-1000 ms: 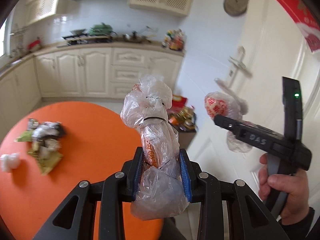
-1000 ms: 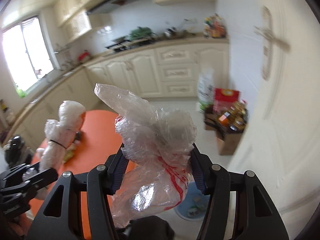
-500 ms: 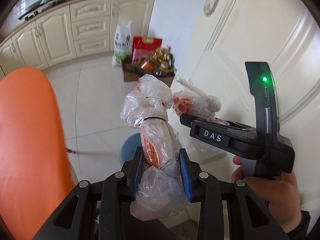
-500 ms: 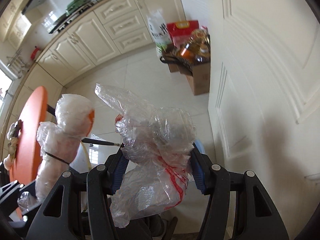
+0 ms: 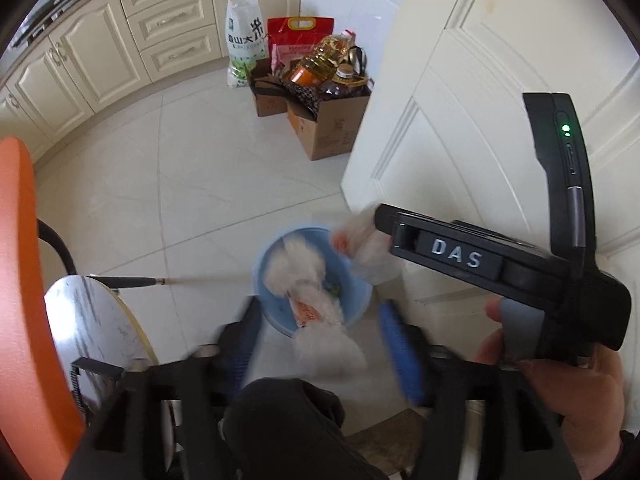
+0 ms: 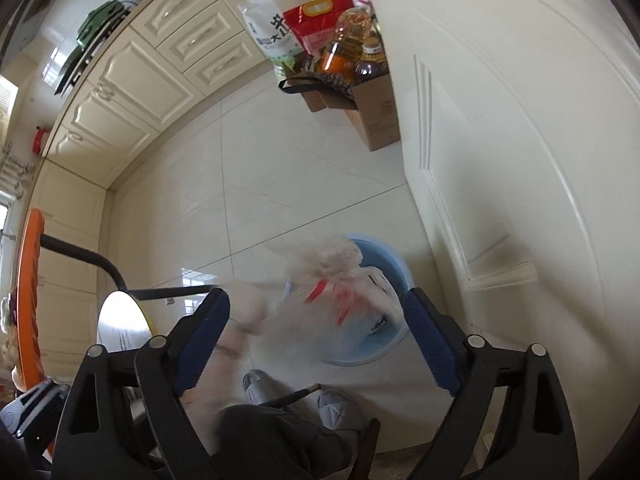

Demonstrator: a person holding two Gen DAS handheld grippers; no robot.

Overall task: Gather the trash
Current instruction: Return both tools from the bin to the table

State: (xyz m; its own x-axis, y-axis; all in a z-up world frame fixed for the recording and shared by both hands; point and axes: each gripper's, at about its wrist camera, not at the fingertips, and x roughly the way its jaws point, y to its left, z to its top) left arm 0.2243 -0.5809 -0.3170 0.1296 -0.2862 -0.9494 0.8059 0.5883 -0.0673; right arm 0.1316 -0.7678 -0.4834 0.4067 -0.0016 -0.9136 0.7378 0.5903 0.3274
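- Both grippers are spreading wide where half a second ago each was clamping a plastic bag; the left gripper [image 5: 320, 344] and the right gripper [image 6: 316, 336] are now gaping with nothing between their pads, and the two bags are dropping as blurred streaks.
- The tied snack bag [image 5: 308, 292] is falling in line with the blue bin [image 5: 348, 312] on the floor, partly over its opening in the left view, though the blur is making it hard to tell whether it is fully over the rim.
- The red-printed bag [image 6: 340, 300] is tumbling just above the same bin [image 6: 384, 256] in the right view, overlapping its near edge.
- Light, air-filled plastic is likely drifting as it falls, so either bag could be catching the rim and sliding onto the tiles.
- Two bags arriving together are risking a collision, one bumping the other out.
- The bin is sitting close beside the white door [image 6: 520, 160] and looks light, so an off-centre hit could be tipping or shifting it.
- More scraps are lying on the orange table [image 6: 34, 280], so a missed drop would be adding a floor pickup to the work left.
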